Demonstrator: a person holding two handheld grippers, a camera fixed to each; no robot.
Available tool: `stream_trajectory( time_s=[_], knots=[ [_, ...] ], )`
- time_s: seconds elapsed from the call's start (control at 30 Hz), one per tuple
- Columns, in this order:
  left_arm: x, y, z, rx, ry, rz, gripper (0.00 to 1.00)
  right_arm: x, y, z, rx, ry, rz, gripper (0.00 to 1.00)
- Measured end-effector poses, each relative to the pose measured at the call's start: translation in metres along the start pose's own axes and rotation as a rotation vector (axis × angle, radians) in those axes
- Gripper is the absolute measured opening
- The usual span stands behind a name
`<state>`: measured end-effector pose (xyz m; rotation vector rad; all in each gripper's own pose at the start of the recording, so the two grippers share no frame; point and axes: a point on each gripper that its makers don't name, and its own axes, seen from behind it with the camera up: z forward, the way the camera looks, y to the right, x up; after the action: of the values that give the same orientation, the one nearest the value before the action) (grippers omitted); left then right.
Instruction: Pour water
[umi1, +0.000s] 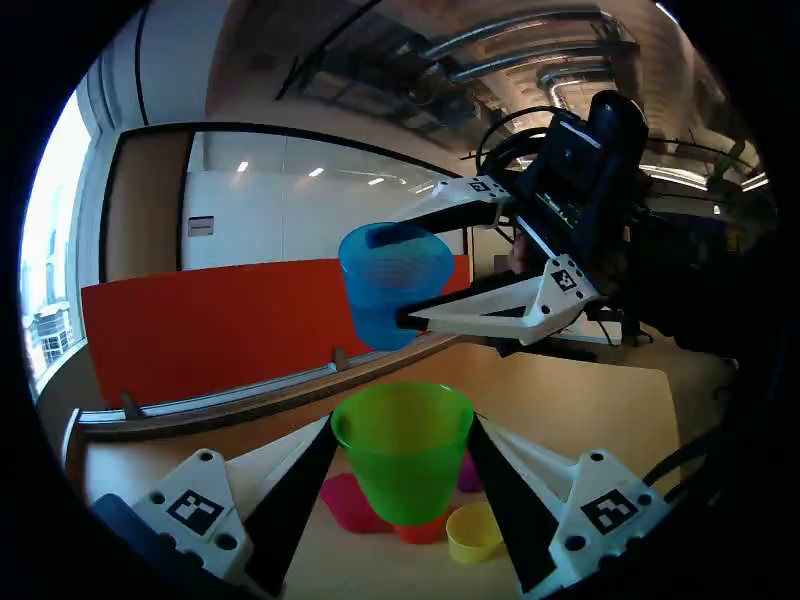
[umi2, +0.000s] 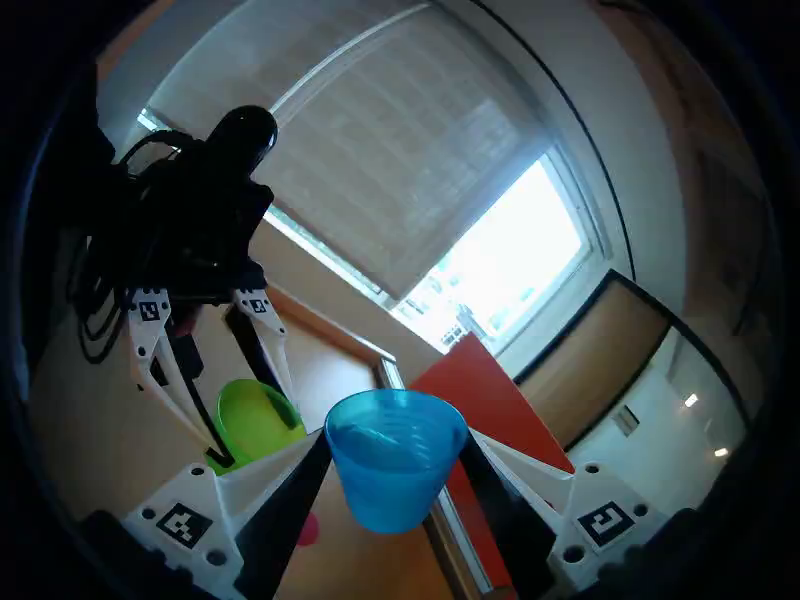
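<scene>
I have my left gripper (umi1: 400, 425) pinching the green cup (umi1: 405, 470) at bottom centre and my right gripper (umi2: 397, 450) clamped on the blue cup (umi2: 392, 490) low in its view, both light thin plastic that I judge flexes easily, so mid-wall holds seem safest.

This looks like an open-plan office. In the left gripper view, bare silver ventilation ducts (umi1: 560, 60) cross the upper right, a glass-fronted room with ceiling spotlights (umi1: 300, 200) sits centre left, and a red divider panel (umi1: 220, 325) edges a pale wooden desk (umi1: 590, 400). At the centre of the right gripper view, a grey roller blind (umi2: 400, 150) half covers a large window (umi2: 510, 240).
</scene>
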<state>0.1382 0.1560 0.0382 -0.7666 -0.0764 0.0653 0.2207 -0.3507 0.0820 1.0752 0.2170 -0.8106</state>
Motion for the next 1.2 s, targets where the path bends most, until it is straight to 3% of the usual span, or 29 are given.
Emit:
stream_trajectory(
  time_s=[0.5, 1.2],
  knots=[
    [0.0026, 0.0024, -0.0004, -0.004, 0.003, 0.002, 0.89, 0.0021, 0.0007, 0.0036, 0.000, -0.012, -0.065, 0.92],
    [0.0047, 0.0043, 0.0018, -0.011, 0.007, 0.003, 0.89, 0.0076, -0.0001, 0.0084, 0.002, -0.039, -0.208, 0.91]
  ],
)
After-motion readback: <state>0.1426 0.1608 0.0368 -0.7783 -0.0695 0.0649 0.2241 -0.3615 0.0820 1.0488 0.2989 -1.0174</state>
